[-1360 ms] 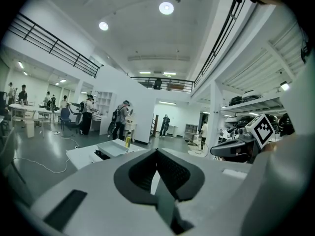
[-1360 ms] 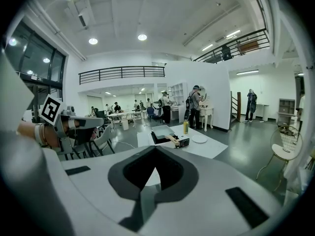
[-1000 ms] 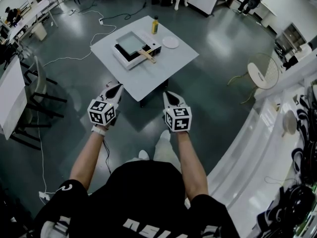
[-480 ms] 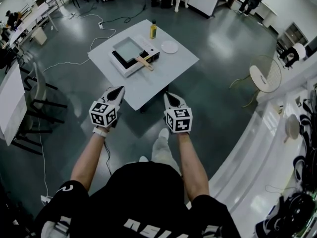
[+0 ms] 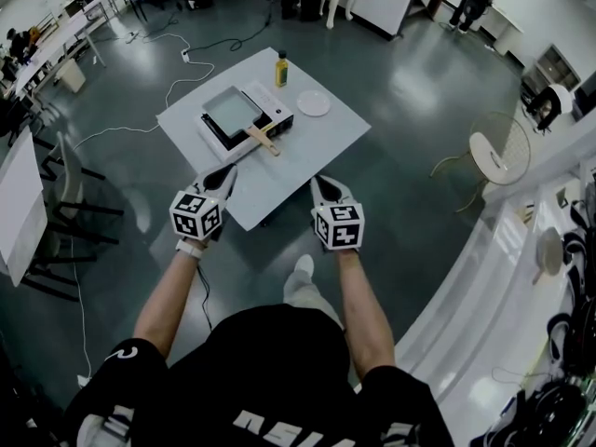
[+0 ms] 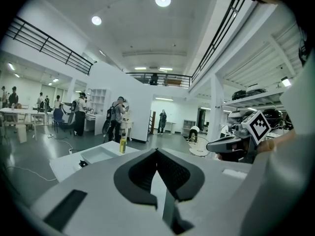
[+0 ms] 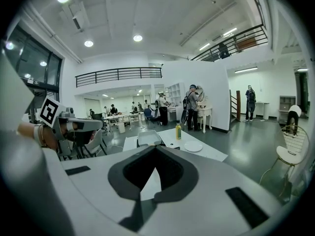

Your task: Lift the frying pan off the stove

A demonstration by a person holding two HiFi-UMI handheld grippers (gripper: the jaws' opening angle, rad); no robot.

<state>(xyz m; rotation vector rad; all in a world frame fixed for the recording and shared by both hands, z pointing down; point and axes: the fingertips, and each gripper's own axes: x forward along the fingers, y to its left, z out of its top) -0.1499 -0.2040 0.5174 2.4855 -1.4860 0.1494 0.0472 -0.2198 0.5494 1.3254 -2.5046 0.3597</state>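
- Holding the left gripper (image 5: 226,171) out in front, jaws pressed together with nothing between them.
- Holding the right gripper (image 5: 318,180) beside it, apart from the left one, jaws likewise closed tight and clasping nothing.
- Pointing both grippers toward the white table (image 5: 317,147), tips lying at its near edge in the head view, well apart from the pan.
- Seeing the square frying pan (image 5: 231,110) sitting on the stove (image 5: 279,116) at the left part of the table, with its wooden handle (image 5: 262,139) sticking out toward the near side.
- Noting a yellow bottle (image 5: 280,67) standing upright beyond the stove, and a white plate (image 5: 314,103) lying to the stove's right, apart from it.
- Catching pan, bottle and plate again in the right gripper view, just above the closed jaw tips.
- Spotting a round-seated chair (image 5: 492,151) standing on the dark floor, well to the right of the table.
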